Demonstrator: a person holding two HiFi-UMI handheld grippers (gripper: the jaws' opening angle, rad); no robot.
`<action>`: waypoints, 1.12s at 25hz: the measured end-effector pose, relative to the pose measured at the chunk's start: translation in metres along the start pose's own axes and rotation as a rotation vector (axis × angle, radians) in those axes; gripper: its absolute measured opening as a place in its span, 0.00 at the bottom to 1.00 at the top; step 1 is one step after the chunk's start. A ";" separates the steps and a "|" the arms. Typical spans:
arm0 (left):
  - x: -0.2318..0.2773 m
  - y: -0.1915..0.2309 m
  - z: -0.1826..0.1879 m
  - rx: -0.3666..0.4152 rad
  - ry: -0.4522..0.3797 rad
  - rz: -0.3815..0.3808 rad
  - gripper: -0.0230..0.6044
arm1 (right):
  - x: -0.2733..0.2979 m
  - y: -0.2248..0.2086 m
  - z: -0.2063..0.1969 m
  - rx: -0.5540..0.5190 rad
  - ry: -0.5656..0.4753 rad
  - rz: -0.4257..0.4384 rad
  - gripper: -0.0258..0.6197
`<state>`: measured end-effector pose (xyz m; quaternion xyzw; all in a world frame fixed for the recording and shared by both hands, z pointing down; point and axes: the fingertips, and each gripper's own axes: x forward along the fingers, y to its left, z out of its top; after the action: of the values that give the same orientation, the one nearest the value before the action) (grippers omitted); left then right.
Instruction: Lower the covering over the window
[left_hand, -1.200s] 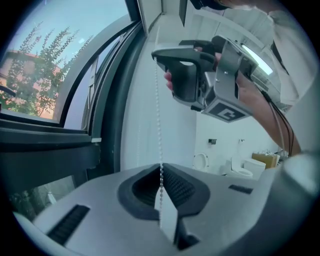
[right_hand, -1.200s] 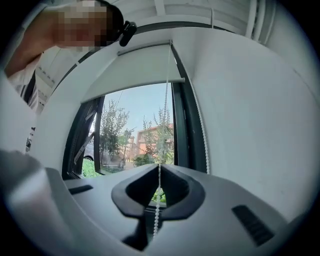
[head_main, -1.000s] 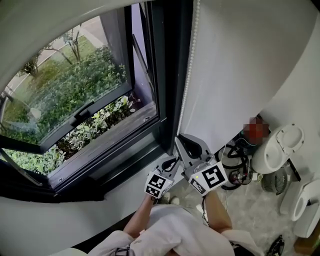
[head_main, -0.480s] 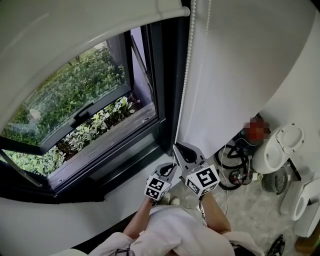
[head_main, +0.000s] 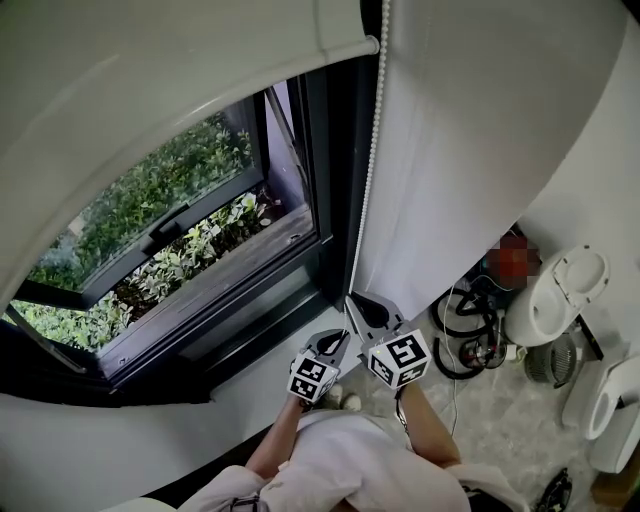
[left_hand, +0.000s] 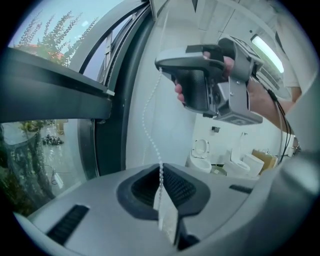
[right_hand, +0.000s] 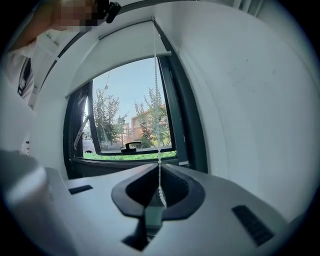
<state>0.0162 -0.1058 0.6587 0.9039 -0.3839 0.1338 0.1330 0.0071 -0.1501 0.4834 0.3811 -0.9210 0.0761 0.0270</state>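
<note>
Blind (head_main: 150, 90) has dropped lower, hiding more window (head_main: 170, 215).

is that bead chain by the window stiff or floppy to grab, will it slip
Likely floppy: the bead chain hangs wavy above the left gripper. Probably light; it runs straight only under pull, as above the right gripper. Round beads might slip, though both grippers pinch it now.

Head view looks steeply down on the window (head_main: 170, 205) — both gripper views, close-up, seemingly share its cord (right_hand: 159, 185).

Left tool (head_main: 345, 330), right tool (head_main: 350, 298) grey; white shirt (head_main: 345, 465).
</note>
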 end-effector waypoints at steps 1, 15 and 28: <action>-0.002 0.000 0.002 0.000 -0.002 -0.003 0.07 | 0.000 -0.001 -0.004 0.004 0.009 -0.002 0.05; -0.065 0.004 0.113 0.045 -0.177 0.025 0.29 | -0.006 -0.006 -0.024 0.047 0.031 -0.011 0.05; -0.085 0.000 0.270 0.192 -0.367 -0.013 0.29 | -0.004 0.006 -0.024 0.062 0.029 0.005 0.05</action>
<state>-0.0029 -0.1420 0.3783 0.9240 -0.3815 0.0022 -0.0253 0.0056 -0.1390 0.5063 0.3782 -0.9187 0.1103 0.0283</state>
